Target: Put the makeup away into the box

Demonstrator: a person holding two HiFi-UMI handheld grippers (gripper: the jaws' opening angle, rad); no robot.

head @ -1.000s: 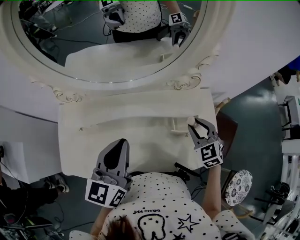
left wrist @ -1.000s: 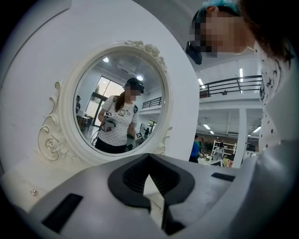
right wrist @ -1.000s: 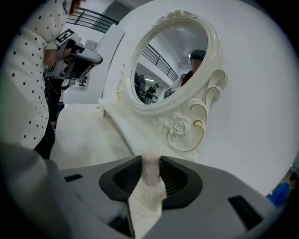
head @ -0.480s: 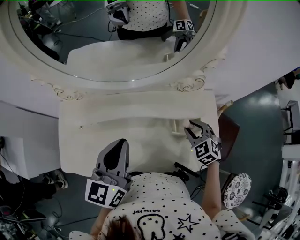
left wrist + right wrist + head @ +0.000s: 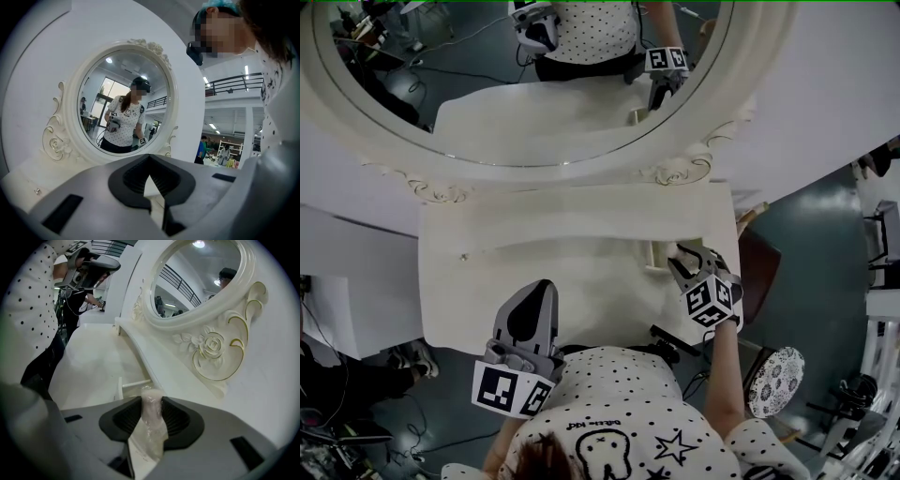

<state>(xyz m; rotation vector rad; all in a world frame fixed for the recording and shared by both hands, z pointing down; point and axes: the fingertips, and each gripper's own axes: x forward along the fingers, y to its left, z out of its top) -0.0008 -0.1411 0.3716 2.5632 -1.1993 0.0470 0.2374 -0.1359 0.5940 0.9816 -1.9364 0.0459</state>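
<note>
At the right end of the vanity surface [image 5: 534, 262], the right hand-held gripper [image 5: 684, 255] holds a pale makeup tube [image 5: 151, 423] at the small white box [image 5: 654, 255], and its jaws have just been opening. Looks like drop-off; next it needs a full release. The left hand-held gripper [image 5: 539, 286] is closed and empty.

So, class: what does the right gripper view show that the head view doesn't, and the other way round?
Right gripper view only: the ribbed pads flanking a pale tube; the right gripper's jaws have just been opening. Head view only: that gripper's marker cube and a patterned stool. Both: the mirror and the white table.
</note>
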